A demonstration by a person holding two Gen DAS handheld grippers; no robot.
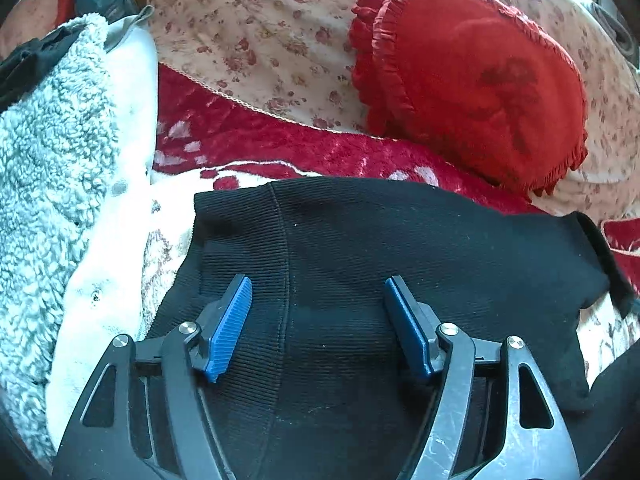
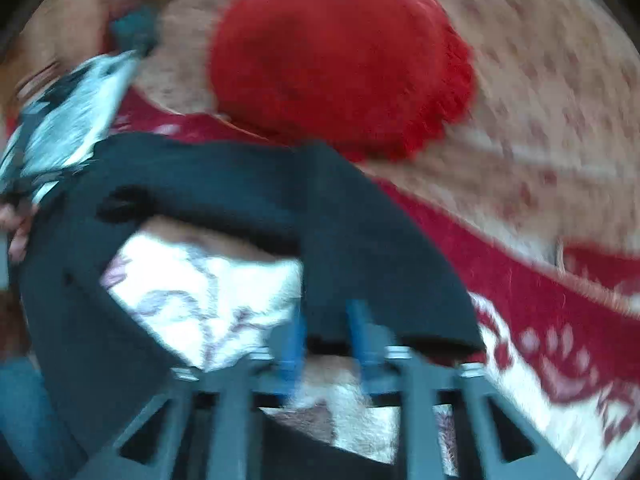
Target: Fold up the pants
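Observation:
The black ribbed pants (image 1: pixel 380 248) lie on a red and white blanket (image 1: pixel 260 148). My left gripper (image 1: pixel 318 300) is open just above the ribbed waistband part, its blue pads (image 1: pixel 230 328) wide apart with nothing between them. In the blurred right wrist view, my right gripper (image 2: pixel 328 332) has its blue pads close together around the hem of a black pant leg (image 2: pixel 360 248), which is lifted off the blanket. The rest of the pants (image 2: pixel 80 300) curve round to the left.
A red frilled cushion (image 1: pixel 472 80) lies on a floral sheet (image 1: pixel 260 40) behind the pants; it also shows in the right wrist view (image 2: pixel 340 60). A fleecy grey and white garment (image 1: pixel 60 180) is piled at the left. A hand (image 2: pixel 14 228) shows at the left edge.

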